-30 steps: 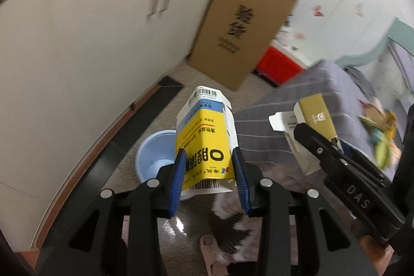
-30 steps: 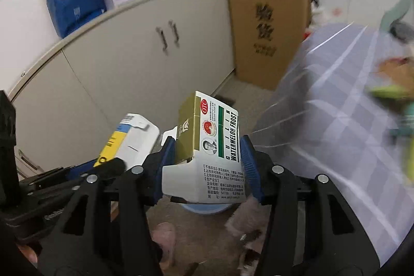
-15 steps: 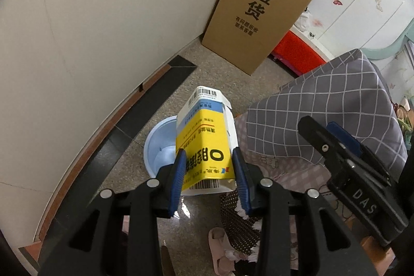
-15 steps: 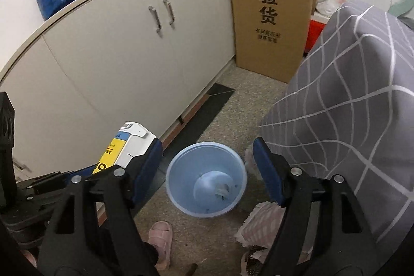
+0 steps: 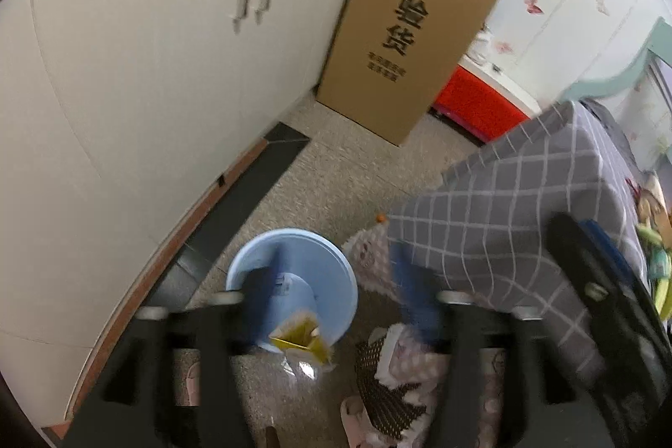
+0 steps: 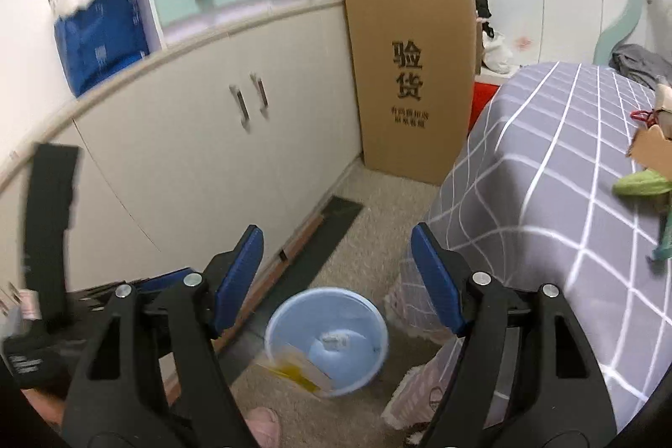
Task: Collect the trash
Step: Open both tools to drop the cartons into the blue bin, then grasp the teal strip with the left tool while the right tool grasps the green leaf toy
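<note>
Both grippers, left (image 5: 336, 292) and right (image 6: 336, 280), are hanging with jaws apart and holding nothing above the round pale-blue plastic bin (image 6: 374, 326) on the floor. A yellow-and-white carton (image 6: 294, 368) is lying at its near rim, apparently tipping in. On the grey checked tablecloth (image 6: 546, 196), green and brown scraps (image 6: 642, 179) are awaiting collection.

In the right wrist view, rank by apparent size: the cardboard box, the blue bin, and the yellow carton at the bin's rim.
Largest to smallest as they appear:
1. cardboard box
2. blue bin, nearer the camera, so its true size against the box is unsure
3. yellow carton, blurred and partly in view
</note>
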### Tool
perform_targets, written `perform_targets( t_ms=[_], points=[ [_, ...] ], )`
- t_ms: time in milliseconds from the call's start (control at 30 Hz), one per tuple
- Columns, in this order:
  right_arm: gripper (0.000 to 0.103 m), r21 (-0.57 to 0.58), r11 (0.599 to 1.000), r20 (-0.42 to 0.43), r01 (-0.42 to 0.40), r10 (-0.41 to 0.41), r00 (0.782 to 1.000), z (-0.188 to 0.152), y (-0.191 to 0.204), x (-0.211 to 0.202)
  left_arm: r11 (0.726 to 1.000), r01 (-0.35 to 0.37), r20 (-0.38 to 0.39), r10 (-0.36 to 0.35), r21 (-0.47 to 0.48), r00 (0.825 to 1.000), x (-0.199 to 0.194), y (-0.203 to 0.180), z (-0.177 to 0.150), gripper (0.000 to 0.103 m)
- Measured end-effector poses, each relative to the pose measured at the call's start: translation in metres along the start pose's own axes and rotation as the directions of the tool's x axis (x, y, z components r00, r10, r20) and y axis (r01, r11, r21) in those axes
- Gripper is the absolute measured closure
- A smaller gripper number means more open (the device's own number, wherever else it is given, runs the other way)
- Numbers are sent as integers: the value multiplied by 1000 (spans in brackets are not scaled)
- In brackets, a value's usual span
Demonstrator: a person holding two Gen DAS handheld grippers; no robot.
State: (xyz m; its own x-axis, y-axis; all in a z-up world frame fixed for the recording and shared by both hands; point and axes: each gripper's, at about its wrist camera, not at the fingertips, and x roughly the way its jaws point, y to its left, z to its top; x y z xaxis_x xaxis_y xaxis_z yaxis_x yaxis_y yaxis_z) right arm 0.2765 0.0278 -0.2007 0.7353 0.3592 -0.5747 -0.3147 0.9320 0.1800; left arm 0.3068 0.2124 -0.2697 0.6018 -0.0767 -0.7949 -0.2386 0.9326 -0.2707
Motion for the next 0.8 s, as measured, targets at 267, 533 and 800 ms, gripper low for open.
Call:
perform_targets(
  t_ms=[267, 533, 800],
  points=[
    [21, -49, 998, 37, 40, -38, 999, 1, 3, -27, 999, -9, 63, 11, -39, 998, -30, 0, -7, 25],
    [21, 2, 999, 67, 43, -43, 997, 9, -15, -65, 1000, 27, 104, -28, 15, 994, -68, -27, -19, 25],
    [21, 122, 988, 66, 95, -103, 992, 7, -79, -115, 979, 136, 89, -151, 155, 985, -93, -97, -33, 25]
  ],
)
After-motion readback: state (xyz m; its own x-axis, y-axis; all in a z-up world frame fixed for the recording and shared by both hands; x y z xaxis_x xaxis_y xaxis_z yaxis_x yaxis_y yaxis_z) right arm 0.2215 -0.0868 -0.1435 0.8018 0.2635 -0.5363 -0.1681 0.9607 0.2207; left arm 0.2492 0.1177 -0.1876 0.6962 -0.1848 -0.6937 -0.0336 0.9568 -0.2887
